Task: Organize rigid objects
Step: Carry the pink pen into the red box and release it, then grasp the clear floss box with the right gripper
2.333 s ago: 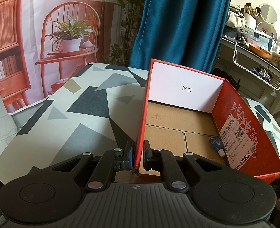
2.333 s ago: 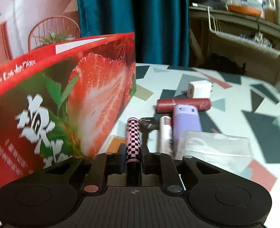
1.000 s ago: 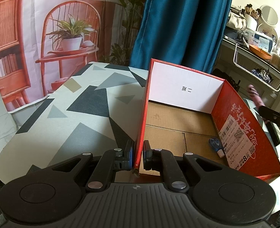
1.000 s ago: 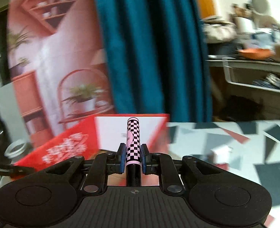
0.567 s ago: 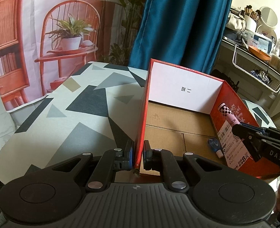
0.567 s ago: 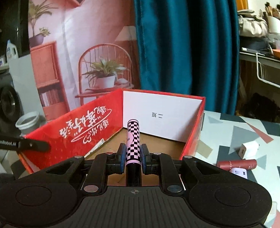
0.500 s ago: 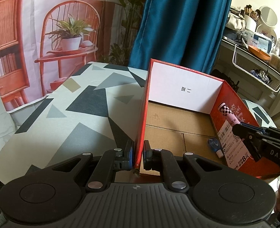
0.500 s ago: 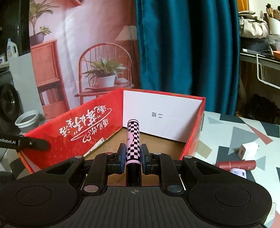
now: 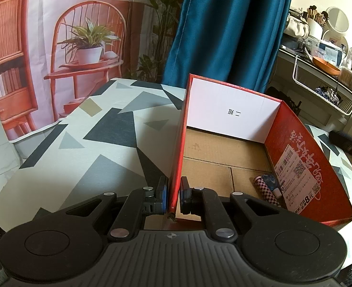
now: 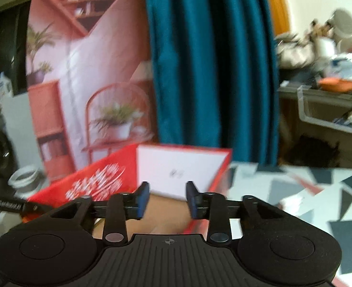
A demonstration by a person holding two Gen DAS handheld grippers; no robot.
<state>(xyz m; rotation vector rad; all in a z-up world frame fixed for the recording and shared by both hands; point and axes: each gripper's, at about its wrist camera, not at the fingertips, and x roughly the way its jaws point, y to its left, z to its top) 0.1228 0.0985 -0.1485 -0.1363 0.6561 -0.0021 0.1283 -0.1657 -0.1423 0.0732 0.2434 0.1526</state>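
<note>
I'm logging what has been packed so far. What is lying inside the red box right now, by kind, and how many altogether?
Pink-and-black checkered tube: 1
Small blue item with a white tip: 1
Total: 2, both lying on the cardboard floor of the red box, by its right-hand wall.

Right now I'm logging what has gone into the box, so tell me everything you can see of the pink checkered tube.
The pink checkered tube is a slim cylinder in a pink and black check with a dark end cap. It lies flat on the brown cardboard floor of the red box, in the near corner by the labelled side wall, right beside a small blue and white item. No claw holds it. Its near end is hidden.
</note>
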